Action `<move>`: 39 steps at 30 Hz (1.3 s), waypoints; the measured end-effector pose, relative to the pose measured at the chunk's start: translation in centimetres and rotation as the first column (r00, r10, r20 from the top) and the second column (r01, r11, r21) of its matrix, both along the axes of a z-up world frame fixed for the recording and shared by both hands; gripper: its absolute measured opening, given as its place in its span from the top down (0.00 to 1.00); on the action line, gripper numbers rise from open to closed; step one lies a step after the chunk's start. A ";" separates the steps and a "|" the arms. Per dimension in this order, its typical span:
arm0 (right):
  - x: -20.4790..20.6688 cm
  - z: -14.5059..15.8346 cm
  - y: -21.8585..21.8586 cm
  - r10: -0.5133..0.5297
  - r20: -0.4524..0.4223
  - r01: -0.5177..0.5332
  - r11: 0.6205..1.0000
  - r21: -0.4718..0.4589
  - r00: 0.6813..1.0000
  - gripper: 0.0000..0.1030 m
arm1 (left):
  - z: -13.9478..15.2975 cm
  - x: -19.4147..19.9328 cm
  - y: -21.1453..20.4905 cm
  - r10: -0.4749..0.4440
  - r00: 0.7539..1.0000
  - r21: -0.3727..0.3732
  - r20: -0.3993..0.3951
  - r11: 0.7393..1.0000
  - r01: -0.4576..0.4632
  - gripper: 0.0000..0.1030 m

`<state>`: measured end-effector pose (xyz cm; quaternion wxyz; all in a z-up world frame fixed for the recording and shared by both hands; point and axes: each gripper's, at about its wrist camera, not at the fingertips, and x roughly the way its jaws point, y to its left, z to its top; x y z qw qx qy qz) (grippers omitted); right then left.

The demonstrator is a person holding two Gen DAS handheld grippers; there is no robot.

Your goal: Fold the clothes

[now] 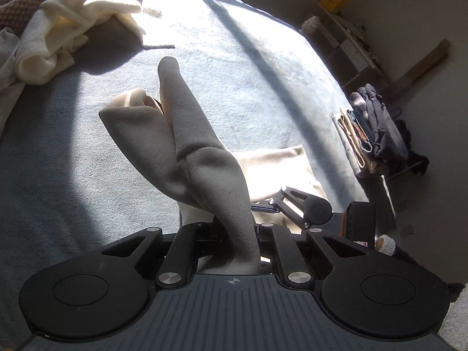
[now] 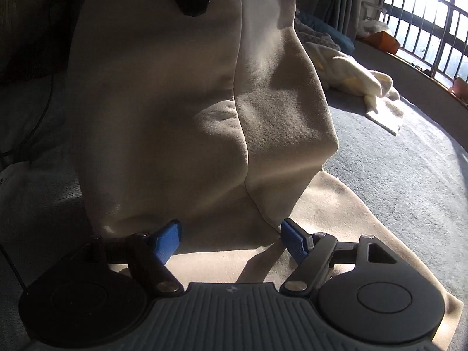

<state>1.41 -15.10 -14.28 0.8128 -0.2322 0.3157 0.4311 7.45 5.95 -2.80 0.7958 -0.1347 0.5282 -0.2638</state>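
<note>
With the left hand-held gripper clamped on the beige garment and lifting it off the grey bed, the right hand-held gripper, jaws spread and empty, should pinch the hanging edge just ahead.

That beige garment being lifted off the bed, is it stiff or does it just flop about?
Probably floppy: the garment droops in soft folds from the shut left tongs, and its lower part trails on the bed. It looks like thick knit, so likely a bit heavy but not slippery. The open right tongs would likely need to steady it.
</note>
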 end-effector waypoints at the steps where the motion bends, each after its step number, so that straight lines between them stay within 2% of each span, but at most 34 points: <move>1: 0.0 -0.3 -0.1 0.008 0.007 -0.008 1.000 0.003 1.000 0.23 | 0.3 0.0 -0.7 -0.009 1.000 0.005 -0.005 1.000 0.010 0.91; 3: 0.2 -0.6 -0.2 0.015 0.008 -0.015 1.000 0.015 1.000 0.19 | 0.8 -0.1 -2.8 -0.035 0.999 0.020 -0.008 0.999 0.035 0.91; 9: 0.1 -0.8 -0.1 0.012 0.035 -0.013 1.000 0.026 0.999 0.16 | 0.9 0.0 -9.2 -0.123 0.992 0.052 -0.029 0.991 0.124 0.91; 14: -1.4 0.5 -3.5 -0.072 0.089 0.066 0.995 0.069 0.993 0.17 | -0.9 1.0 -13.9 -0.146 0.987 0.045 -0.069 0.988 0.149 0.90; 16: -2.3 1.1 -6.6 -0.139 0.061 0.132 0.985 0.115 0.988 0.17 | -2.8 1.5 -15.8 -0.154 0.978 0.010 -0.144 0.988 0.157 0.81; 17: -2.7 1.2 -8.2 -0.177 0.036 0.171 0.975 0.140 0.984 0.17 | -3.8 1.7 -16.9 -0.169 0.968 -0.013 -0.184 0.985 0.170 0.70; 18: -3.1 1.3 -10.0 -0.217 0.002 0.213 0.963 0.167 0.976 0.17 | -4.7 1.7 -17.9 -0.196 0.959 -0.033 -0.203 0.981 0.193 0.65; 21: -3.6 0.3 -15.1 -0.326 -0.192 0.370 0.888 0.272 0.926 0.17 | -6.4 1.7 -20.0 -0.258 0.945 -0.063 -0.202 0.966 0.251 0.56; 24: -4.6 -0.2 -18.7 -0.380 -0.316 0.481 0.796 0.368 0.869 0.17 | -6.5 2.1 -19.8 -0.285 0.939 -0.170 -0.192 0.952 0.254 0.56; 28: -5.9 -1.1 -22.3 -0.404 -0.481 0.616 0.643 0.456 0.778 0.17 | -4.4 2.2 -18.1 -0.297 0.949 -0.242 -0.105 0.933 0.266 0.55; 32: -6.1 -2.4 -25.2 -0.358 -0.638 0.723 0.462 0.514 0.682 0.17 | -3.7 1.2 -15.1 -0.297 0.955 -0.154 -0.016 0.944 0.291 0.54; 35: -5.3 -3.5 -27.1 -0.286 -0.747 0.796 0.311 0.520 0.600 0.17 | -4.8 -1.2 -12.4 -0.331 0.942 -0.052 0.049 0.941 0.333 0.54; 37: -4.1 -3.9 -27.6 -0.251 -0.801 0.836 0.243 0.492 0.544 0.17 | -5.8 -3.3 -11.1 -0.365 0.927 0.005 0.088 0.930 0.366 0.54; 38: -3.5 -4.0 -27.7 -0.234 -0.821 0.851 0.217 0.477 0.520 0.16 | -6.2 -4.4 -10.8 -0.382 0.918 0.026 0.109 0.924 0.381 0.54; 39: -2.8 -4.1 -27.8 -0.219 -0.834 0.860 0.209 0.466 0.506 0.16 | -6.5 -5.4 -10.7 -0.400 0.907 0.039 0.130 0.916 0.399 0.54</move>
